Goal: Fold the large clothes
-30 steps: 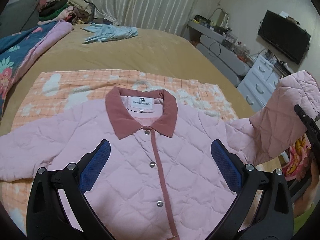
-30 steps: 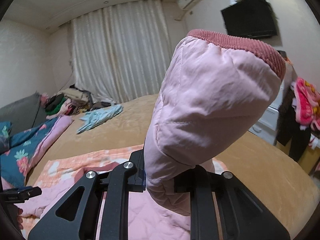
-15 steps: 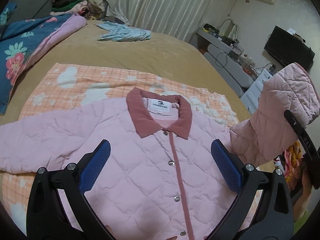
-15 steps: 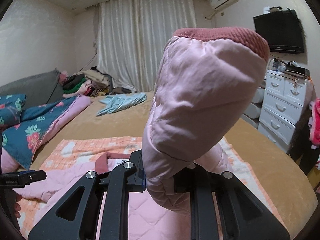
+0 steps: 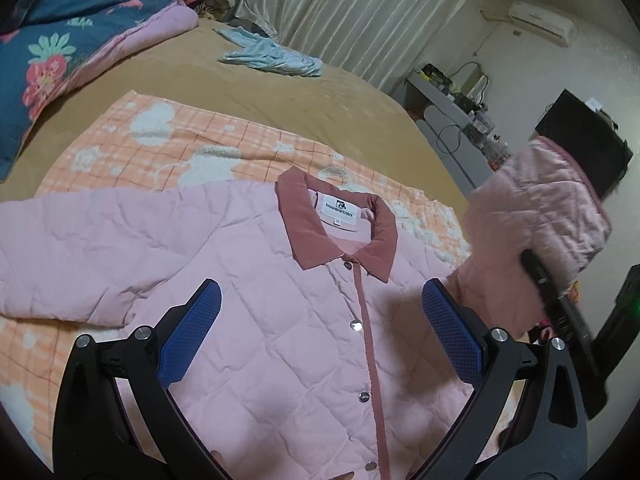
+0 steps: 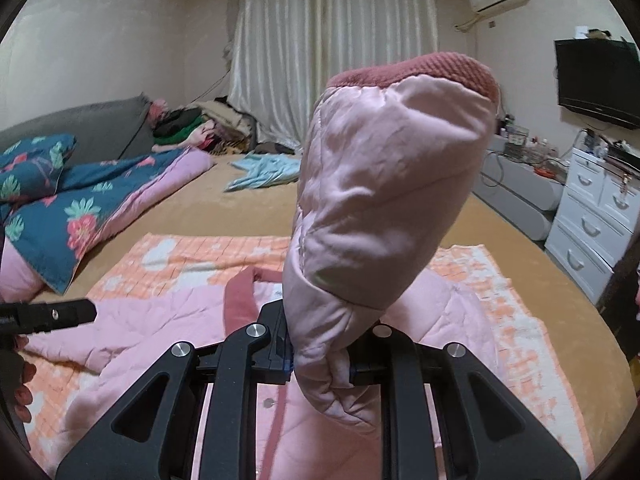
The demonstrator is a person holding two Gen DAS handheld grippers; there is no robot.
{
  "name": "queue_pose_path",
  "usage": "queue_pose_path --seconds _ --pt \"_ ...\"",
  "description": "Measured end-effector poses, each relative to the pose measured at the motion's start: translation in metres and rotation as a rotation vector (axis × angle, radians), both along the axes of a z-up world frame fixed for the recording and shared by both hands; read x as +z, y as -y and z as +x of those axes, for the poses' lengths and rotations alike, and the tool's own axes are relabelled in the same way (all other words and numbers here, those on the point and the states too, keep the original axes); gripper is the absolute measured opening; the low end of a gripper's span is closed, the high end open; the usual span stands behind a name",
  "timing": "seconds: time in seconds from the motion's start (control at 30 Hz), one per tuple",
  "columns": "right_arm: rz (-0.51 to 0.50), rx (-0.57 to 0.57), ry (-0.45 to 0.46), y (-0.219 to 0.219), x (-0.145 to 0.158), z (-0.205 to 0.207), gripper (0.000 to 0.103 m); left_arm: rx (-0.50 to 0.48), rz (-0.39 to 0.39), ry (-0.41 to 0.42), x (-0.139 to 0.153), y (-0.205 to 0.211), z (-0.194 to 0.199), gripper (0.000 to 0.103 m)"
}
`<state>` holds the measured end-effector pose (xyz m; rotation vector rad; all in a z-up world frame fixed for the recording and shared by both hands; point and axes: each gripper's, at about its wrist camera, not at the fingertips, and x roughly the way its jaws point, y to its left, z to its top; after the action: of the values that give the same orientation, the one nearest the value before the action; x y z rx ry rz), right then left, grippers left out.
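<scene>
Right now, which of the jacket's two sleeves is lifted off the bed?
The sleeve clamped in the right tongs, standing cuff-up. The other sleeve lies flat on the orange blanket.

The raised sleeve (image 6: pixel 384 208) fills the middle of the right wrist view, blocking the way forward there. Beyond the orange blanket (image 5: pixel 208 140), bare bed (image 5: pixel 248 92) lies open up to the light-blue garment (image 5: pixel 272 56); the floral quilt (image 5: pixel 48 60) crowds the left edge.
</scene>
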<state>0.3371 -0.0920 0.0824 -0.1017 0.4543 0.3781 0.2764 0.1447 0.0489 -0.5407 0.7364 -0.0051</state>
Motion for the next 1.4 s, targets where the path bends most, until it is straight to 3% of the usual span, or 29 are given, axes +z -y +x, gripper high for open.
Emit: queue_pose_path --seconds 0.47,0.77,0.9,1.03,1.1,1.17,1.3,1.4 --pt "-0.137 0.091 -0.112 -0.090 -0.091 0.003 0.020 0.018 -0.101 0.007 -0.016 -0.024 -0.007 0.094" --pt "-0.201 0.190 -0.239 -0.128 -0.144 -0.003 0.032 0.032 -0.147 -0.027 -0.039 -0.031 -0.011 0.094" --pt "-0.238 0.240 -0.286 -0.142 -0.163 -0.010 0.048 0.039 -0.212 -0.053 -0.056 -0.035 -0.013 0.094" --pt "-0.257 0.262 -0.304 -0.147 -0.169 -0.016 0.056 0.031 -0.278 -0.096 -0.078 -0.036 -0.015 0.094" --pt "-0.247 0.276 -0.319 -0.146 -0.167 -0.018 0.075 0.024 -0.322 -0.119 -0.090 -0.036 -0.015 0.094" --pt "-0.230 0.295 -0.342 -0.141 -0.164 -0.021 0.085 0.021 -0.347 -0.152 -0.103 -0.035 -0.014 0.094" --pt "-0.233 0.311 -0.341 -0.126 -0.158 -0.030 0.091 0.007 -0.413 -0.205 -0.128 -0.028 -0.012 0.094" --pt "-0.188 0.314 -0.363 -0.102 -0.152 -0.038 0.092 0.002 -0.389 -0.220 -0.137 -0.019 -0.011 0.094"
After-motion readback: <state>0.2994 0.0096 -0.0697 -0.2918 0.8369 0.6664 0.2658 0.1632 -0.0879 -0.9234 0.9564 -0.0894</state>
